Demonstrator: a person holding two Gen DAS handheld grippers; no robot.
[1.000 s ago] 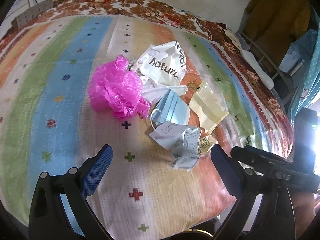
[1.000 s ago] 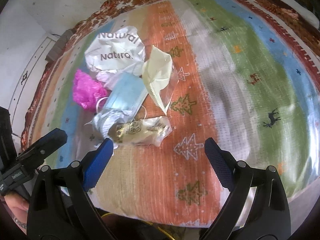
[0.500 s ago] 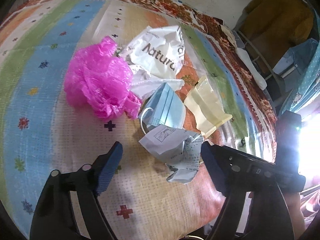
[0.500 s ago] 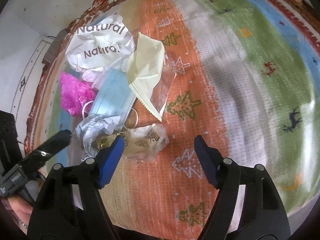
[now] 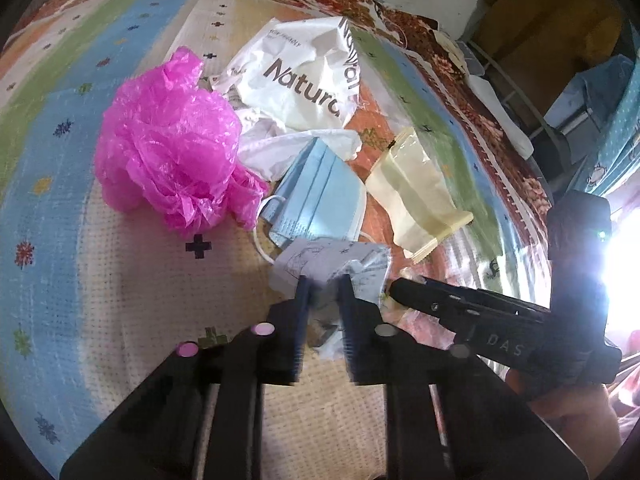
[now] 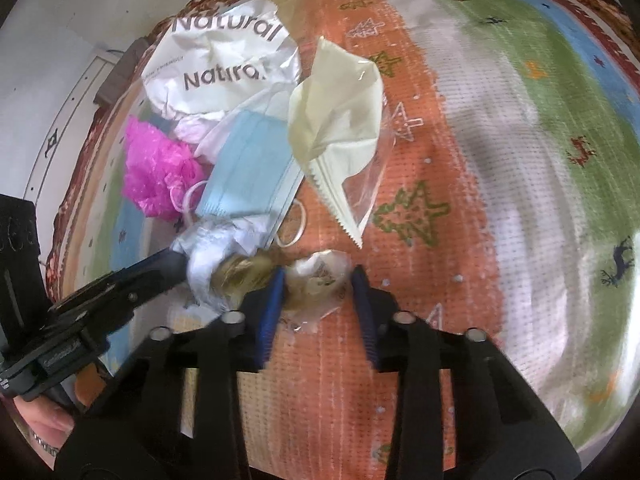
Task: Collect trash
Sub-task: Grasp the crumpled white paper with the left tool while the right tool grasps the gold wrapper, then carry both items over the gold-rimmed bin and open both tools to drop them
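- The crumpled printed paper [image 5: 332,258] sits between the fingers of the left gripper [image 5: 323,280], whose jaws have just been closing; they now stand nearly together, pinching the wad's near edge.
- The clear gold-printed wrapper [image 6: 316,280] lies between the fingers of the right gripper [image 6: 318,276], whose jaws have also just been closing; the blue pads press on it from both sides.
- Just ahead of the left gripper, touching the paper, is a light blue face mask [image 5: 320,196] with white ear loops.
- Ahead and to its left lies a bunched pink plastic bag [image 5: 168,148], beside the mask.
- Farther ahead is a crumpled white bag [image 5: 300,76] printed with brown letters, partly over a white scrap.
- Ahead and to the right of the left gripper lies a pale yellow pouch [image 5: 416,188]; from the right gripper it is straight ahead, with a serrated edge pointing back.
- Everything rests on a striped patterned bedspread [image 6: 500,160].
- The right gripper's tip shows just right of the left one, near the paper.
- A person's hand [image 6: 44,428] holds the left gripper's handle.
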